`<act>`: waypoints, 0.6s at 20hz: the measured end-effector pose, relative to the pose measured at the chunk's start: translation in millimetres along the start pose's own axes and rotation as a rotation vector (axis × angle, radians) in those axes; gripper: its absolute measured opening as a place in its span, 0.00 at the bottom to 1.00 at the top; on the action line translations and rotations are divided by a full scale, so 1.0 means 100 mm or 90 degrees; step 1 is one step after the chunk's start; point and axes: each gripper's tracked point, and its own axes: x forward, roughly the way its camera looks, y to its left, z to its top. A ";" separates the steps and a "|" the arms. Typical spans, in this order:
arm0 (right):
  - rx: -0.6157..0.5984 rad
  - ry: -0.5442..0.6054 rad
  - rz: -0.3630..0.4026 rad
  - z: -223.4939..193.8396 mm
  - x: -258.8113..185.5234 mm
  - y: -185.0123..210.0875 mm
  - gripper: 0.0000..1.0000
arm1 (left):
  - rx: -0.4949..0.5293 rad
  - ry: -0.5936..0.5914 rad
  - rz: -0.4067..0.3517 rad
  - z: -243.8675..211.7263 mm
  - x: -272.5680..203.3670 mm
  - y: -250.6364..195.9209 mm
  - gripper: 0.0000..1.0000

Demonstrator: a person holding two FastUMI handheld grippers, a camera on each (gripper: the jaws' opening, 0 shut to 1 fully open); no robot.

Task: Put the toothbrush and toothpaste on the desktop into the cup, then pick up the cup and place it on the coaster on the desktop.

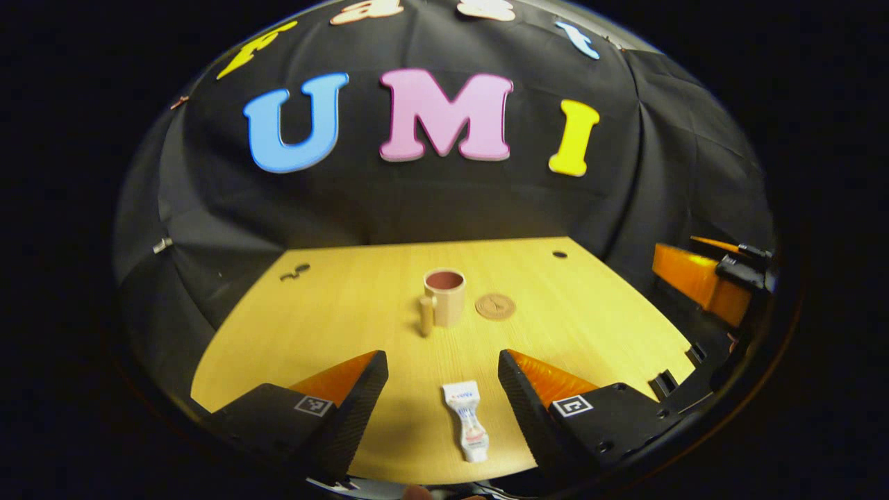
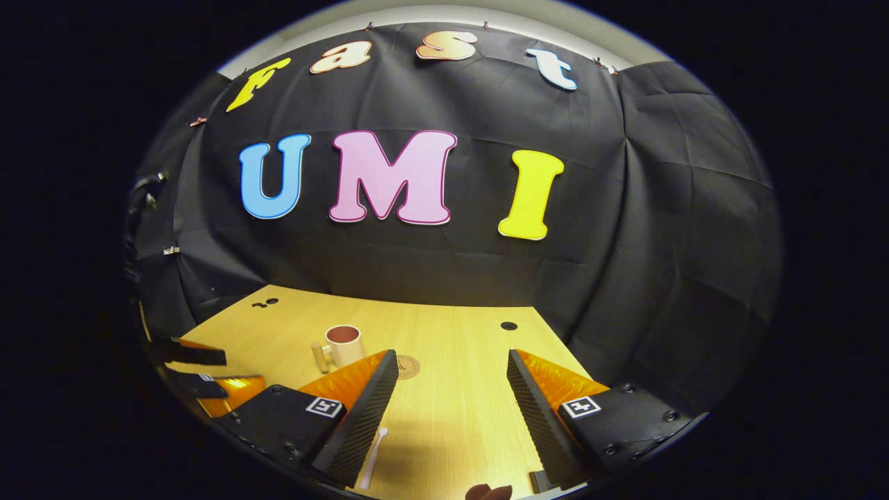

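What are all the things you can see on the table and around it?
Cup: one, beige outside and reddish-brown inside, handle toward the camera, standing mid-table.
Coaster: one, round and brown, flat on the table just beside the cup, nothing on it.
Toothpaste: one tube, white with red and blue print, lying near the front edge, between the left gripper's fingers but untouched.
Toothbrush: one, white, lying on the table at the front, partly hidden by a finger of the right gripper.
Table: one, light wood, with small dark holes near the back.
Left gripper: one, open, low over the toothpaste.
Right gripper: one, open, holding nothing.
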 end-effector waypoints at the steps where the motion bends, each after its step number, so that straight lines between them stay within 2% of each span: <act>1: -0.003 0.004 -0.003 -0.02 0.00 -0.05 0.97 | -0.008 0.034 -0.001 -0.15 0.09 -0.06 0.99; 6: -0.009 0.033 -0.009 -0.19 0.06 -0.24 0.97 | -0.056 0.198 -0.007 -0.80 0.44 -0.23 0.94; 9: -0.010 0.051 -0.010 -0.27 0.17 -0.38 0.97 | -0.081 0.255 0.009 -1.06 0.65 -0.23 0.88; 12: -0.010 0.062 -0.003 -0.33 0.30 -0.46 0.97 | -0.073 0.302 0.037 -1.23 0.83 -0.16 0.87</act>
